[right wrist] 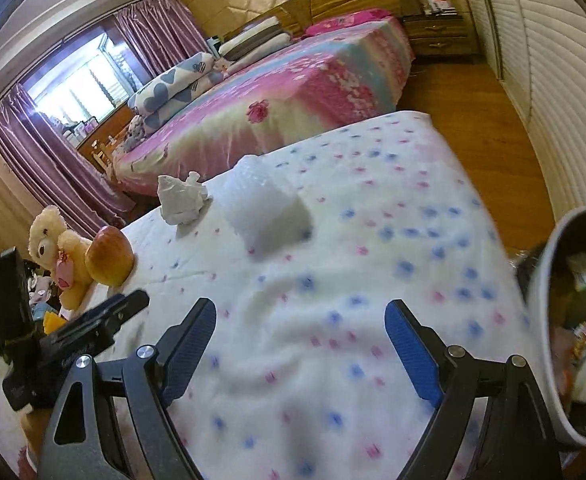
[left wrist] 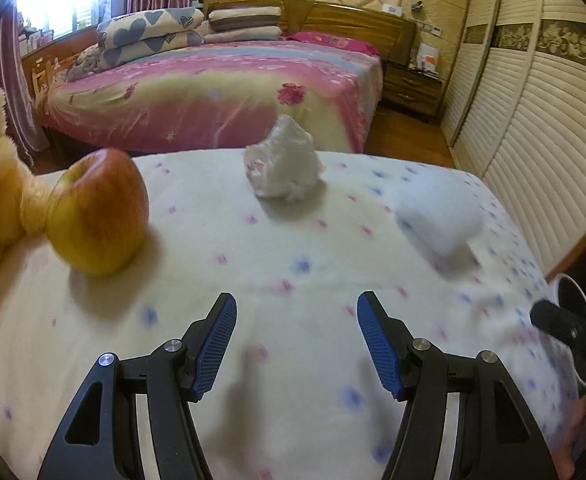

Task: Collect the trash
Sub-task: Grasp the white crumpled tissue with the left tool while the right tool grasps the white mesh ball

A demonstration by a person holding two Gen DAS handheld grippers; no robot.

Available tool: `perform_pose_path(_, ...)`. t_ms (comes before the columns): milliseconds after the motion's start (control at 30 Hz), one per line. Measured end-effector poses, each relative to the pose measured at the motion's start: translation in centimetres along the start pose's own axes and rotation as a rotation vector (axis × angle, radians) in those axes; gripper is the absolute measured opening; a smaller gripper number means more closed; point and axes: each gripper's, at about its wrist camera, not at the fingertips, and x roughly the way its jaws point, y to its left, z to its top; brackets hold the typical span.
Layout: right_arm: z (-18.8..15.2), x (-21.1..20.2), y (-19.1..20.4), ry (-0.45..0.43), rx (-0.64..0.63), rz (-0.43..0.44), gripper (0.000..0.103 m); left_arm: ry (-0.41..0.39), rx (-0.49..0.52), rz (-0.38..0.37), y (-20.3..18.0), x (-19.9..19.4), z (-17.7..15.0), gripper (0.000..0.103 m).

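Your work surface is the flower-dotted blanket [right wrist: 333, 264], with the pink bed [left wrist: 213, 92] beyond its far edge. At the near right stands the trash bin [right wrist: 549, 280], white-rimmed with wrappers already inside. An apple [left wrist: 101, 212] leans against a teddy bear [right wrist: 57, 248] at far left. The trash itself (both pieces white) lies far centre: a foam block [right wrist: 269, 208] and, just left of it, a crumpled tissue [right wrist: 181, 200]. Your left gripper [left wrist: 297, 344] and right gripper [right wrist: 301, 344] both hang spread and empty.
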Motion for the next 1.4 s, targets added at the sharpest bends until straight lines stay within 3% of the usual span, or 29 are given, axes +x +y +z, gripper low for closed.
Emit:
perform_pose_path(267,2.9,3.9,1.7,0.014,-0.001,0.038,0.088,-0.002,-0.017,0.010,1.2,5.4,4.8,0.063)
perform_pose_path(533,4.8,6.2,2.0,0.030,0.008,0.059,0.088,-0.056,-0.004,-0.037,1.2,8.7,7.8,0.062)
perform_pose_path(600,4.9,6.5,1.9,0.029,0.012,0.062,0.084,-0.060,0.021,-0.036,0.8,9.4,7.9,0.048)
perform_pose_path(633,4.8,6.6,1.9,0.027,0.009,0.060,0.082,-0.054,0.031,-0.035,0.7,9.6,7.8,0.030)
perform_pose_path(667,4.7,6.7,1.9,0.028,0.003,0.051,0.071,-0.041,0.041,-0.038,0.5,10.0,7.8,0.023)
perform_pose_path(700,4.7,6.9,1.9,0.034,-0.001,0.043,0.053,-0.036,0.049,-0.040,0.4,10.4,7.7,0.020)
perform_pose_path(767,4.5,7.1,1.8,0.048,-0.001,0.035,0.032,-0.040,0.062,-0.033,0.2,10.2,7.5,0.011)
perform_pose_path(867,3.9,6.4,1.7,0.036,-0.013,0.031,0.022,-0.039,0.064,-0.051,0.0,9.3,6.8,0.008)
perform_pose_path(1400,-0.8,-1.8,0.4,-0.027,-0.046,0.009,0.020,-0.031,0.027,-0.137,-1.5,-0.1,-0.8,0.007)
